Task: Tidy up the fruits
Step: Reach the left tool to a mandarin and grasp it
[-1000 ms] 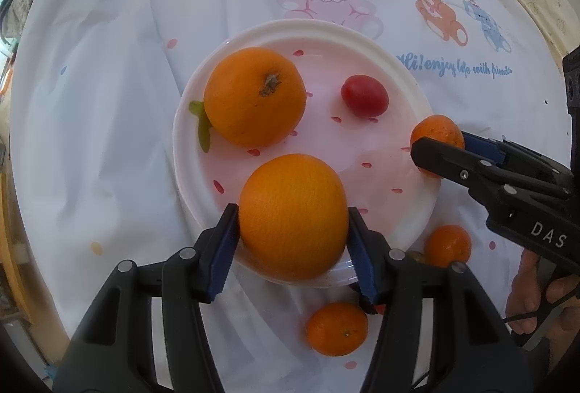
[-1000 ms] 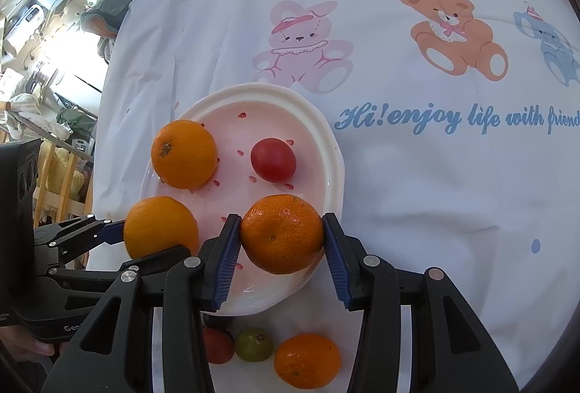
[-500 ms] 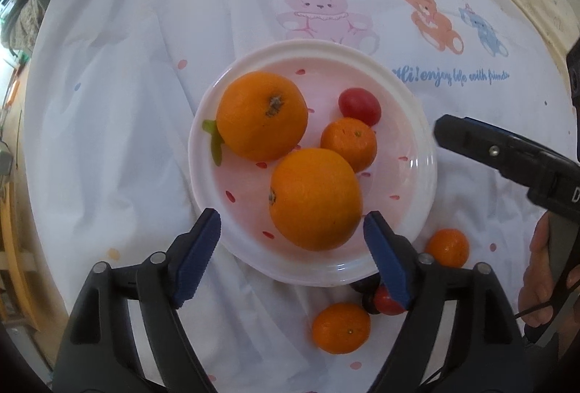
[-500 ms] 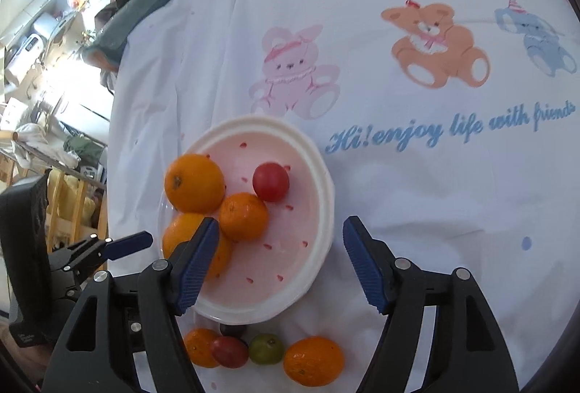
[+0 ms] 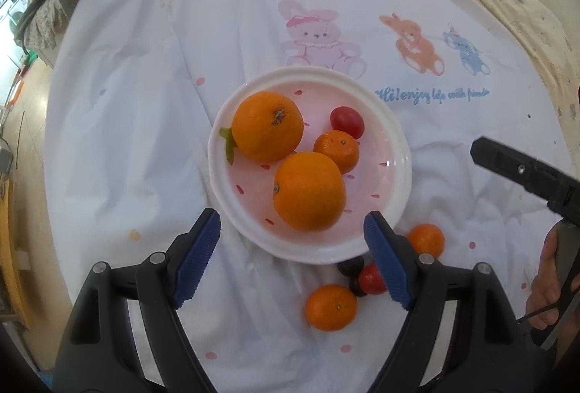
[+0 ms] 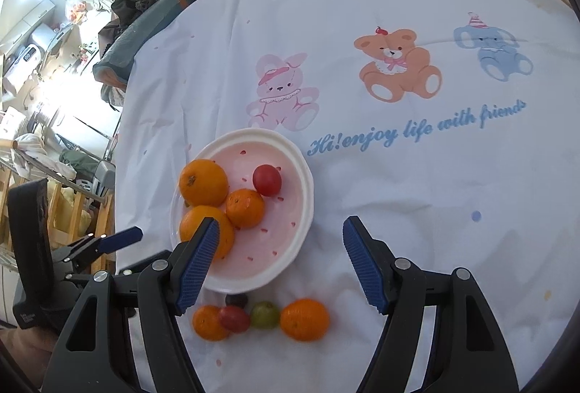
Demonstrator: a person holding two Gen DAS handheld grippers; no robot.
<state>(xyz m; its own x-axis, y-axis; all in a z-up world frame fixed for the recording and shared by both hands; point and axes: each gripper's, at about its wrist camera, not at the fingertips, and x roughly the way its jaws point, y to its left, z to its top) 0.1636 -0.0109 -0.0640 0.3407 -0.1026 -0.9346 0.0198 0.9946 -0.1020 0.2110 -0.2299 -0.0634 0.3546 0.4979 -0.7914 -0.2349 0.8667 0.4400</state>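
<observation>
The white printed cloth [image 6: 398, 197] with cartoon animals lies wrinkled and soft, so it is no firm ground for round fruit. On it stands the white round plate [image 5: 398, 154] with pink inside, the landmark here. In the plate lie two big oranges [image 5: 308, 192], touching, with one small mandarin [image 5: 337, 151] and a red cherry tomato [image 5: 347, 121] behind them.

Just in front of the plate, on the cloth, wait two loose mandarins [image 6: 304, 319], a red tomato [image 6: 234, 318], a small green fruit [image 6: 265, 315] and a dark one, close together.

The left gripper [image 5: 291, 257] and the right gripper [image 6: 281, 260] both have their fingers spread wide and hold nothing.

The risk, I think: pinching one loose fruit pushes its neighbours, which may roll down a fold. Also the plate is getting crowded, so a new fruit may knock one out.
</observation>
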